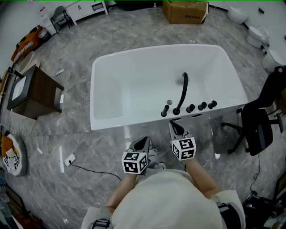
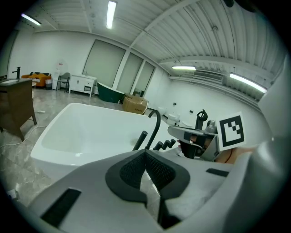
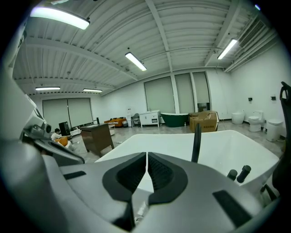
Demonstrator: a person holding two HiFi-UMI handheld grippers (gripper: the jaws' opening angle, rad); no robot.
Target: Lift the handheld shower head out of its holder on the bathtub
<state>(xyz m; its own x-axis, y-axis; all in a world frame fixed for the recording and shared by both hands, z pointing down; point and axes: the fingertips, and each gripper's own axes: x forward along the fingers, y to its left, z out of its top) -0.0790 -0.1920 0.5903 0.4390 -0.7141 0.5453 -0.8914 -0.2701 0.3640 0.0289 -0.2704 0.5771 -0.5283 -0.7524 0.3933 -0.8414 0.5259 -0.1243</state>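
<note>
Handheld shower head: short black rod, tilted, seated in its holder on the near rim of the bathtub. It is the leftmost of the black fittings on that rim. The left gripper view shows it as a slanted black stick just left of the curved spout.

Curved spout arches over the tub interior. Three round knobs stand in a row to its right. A small silver cap sits just beside the shower head on its inner side.

Left gripper: over the grey stone floor, short of the tub's near wall, apart from every fitting. In its own view the pads meet at the tip, with nothing between them.

Right gripper: nearer the rim, tip pointing at the base of the spout, apart from it. Its own view shows the jaws closed together and empty, with the spout upright just past them and two knobs to the right. It also shows in the left gripper view.

Surroundings: brown cabinet left of the tub, cardboard box beyond it, black office chair at right.
</note>
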